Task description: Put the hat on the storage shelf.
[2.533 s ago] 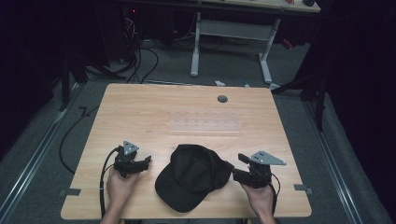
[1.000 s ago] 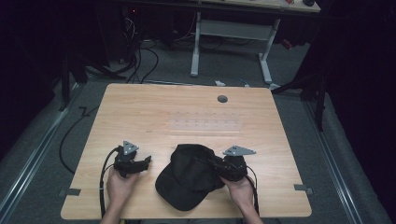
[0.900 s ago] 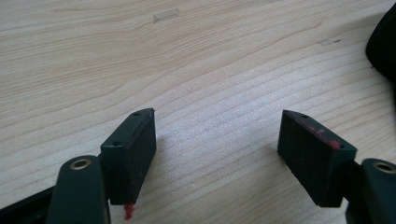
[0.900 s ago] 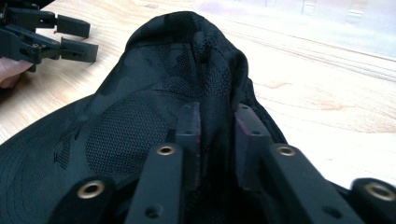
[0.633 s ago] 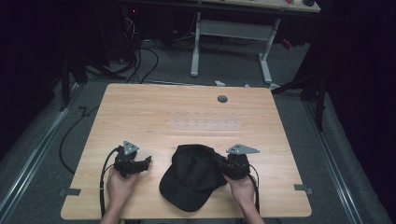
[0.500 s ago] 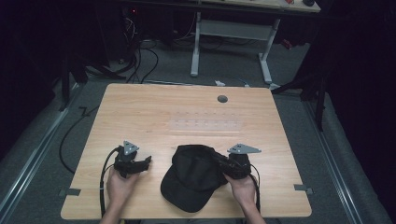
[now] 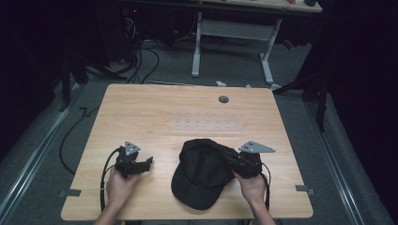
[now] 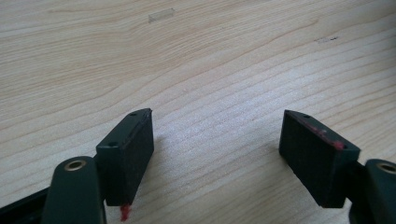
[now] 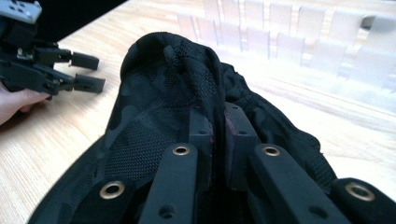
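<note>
Cap (image 7: 202,173) is sitting on the near half of the counter (image 7: 187,112), a bit right of the middle, brim pointing toward my near edge. It's black, with a mesh-looking weave on the crown. My right tool (image 7: 228,157) has just finished closing and is clamped on a fold of the cap's fabric at its right side; in the right gripper view (image 9: 218,140) the two jaws are pressed together with a ridge of cloth bunched up between them. So yeah, solid pinch on the crown. My left tool (image 7: 145,163) is over on the near left, well apart from the cap, and its jaws are spread wide with just bare wood grain between them in the left gripper view (image 8: 217,154). Further out on the counter there's a faint clear strip (image 7: 206,125), and past that a small grey round cap (image 7: 223,99) near the far edge.
</note>
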